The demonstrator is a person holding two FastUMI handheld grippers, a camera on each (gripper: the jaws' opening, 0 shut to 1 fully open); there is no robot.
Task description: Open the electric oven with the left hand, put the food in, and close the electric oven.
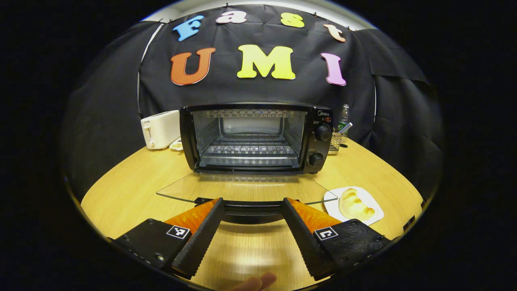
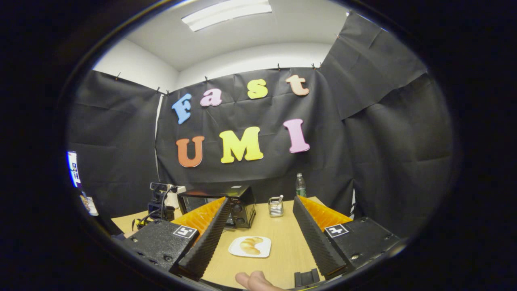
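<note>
Black electric oven (image 1: 256, 137) with a steel wire rack inside stands at the back of the round wooden table (image 1: 133, 182) in the left gripper view, its glass door (image 1: 242, 188) swung fully down and lying flat toward the camera. Two round knobs sit one above the other on the oven's right panel. The door's dark handle runs along its near edge, and the left gripper (image 1: 251, 204) has its two fingers spread wide on either side of that handle; whether they touch it cannot be told. Just right of the door lies a white plate (image 1: 371, 202) carrying a pale golden pastry (image 1: 354, 204). A white toaster (image 1: 160, 129) stands left of the oven, with a small dish beside it. Right of the oven are a small wire holder and, behind it, a clear bottle (image 1: 343, 117). A fingertip shows at the bottom edge.

From the right gripper view, raised higher and looking down over the table (image 2: 282, 242), the right gripper (image 2: 261, 216) hangs in the air with its fingers wide apart, holding nothing. Between them, farther off, the white plate (image 2: 264, 251) with the pastry (image 2: 250, 245) rests on the wood. The oven (image 2: 238, 202) stands behind the left finger, partly hidden by it. The wire holder (image 2: 276, 208) and the bottle (image 2: 300, 186) stand near the back wall. A dark device with cables sits left of the oven.
</note>
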